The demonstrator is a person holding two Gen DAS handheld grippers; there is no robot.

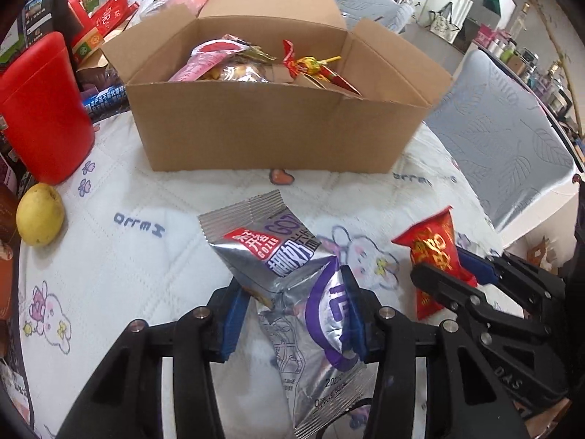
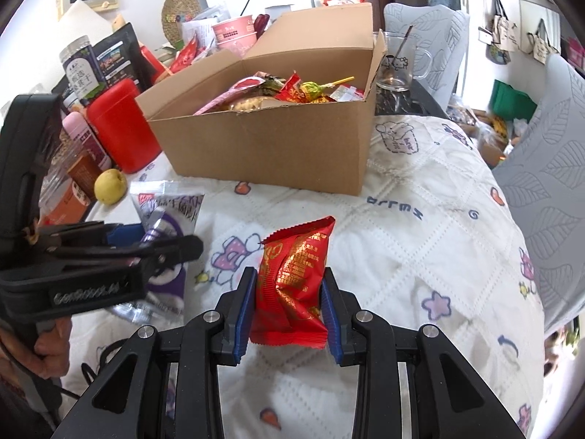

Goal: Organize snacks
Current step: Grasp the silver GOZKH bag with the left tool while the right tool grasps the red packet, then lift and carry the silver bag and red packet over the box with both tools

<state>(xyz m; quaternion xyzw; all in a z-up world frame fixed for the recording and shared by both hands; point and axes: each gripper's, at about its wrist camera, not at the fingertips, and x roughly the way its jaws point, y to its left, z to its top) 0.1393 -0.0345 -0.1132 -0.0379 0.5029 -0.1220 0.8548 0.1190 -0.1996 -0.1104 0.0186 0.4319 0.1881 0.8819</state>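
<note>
"Where did the left wrist view look from?"

"It sat close behind the left tongs [image 1: 292,314], angled down over the quilted white bench cover [image 1: 146,256], facing the open brown cardboard box [image 1: 270,135] a little way ahead."

"And the right?"

"Close behind the right tongs [image 2: 289,311], tilted down likewise, facing the same box [image 2: 270,150] from further right. Both views shared the box, the red plastic canister [image 1: 44,109] and the yellow pear [image 1: 40,216], and each caught the other tongs at its edge."
</note>
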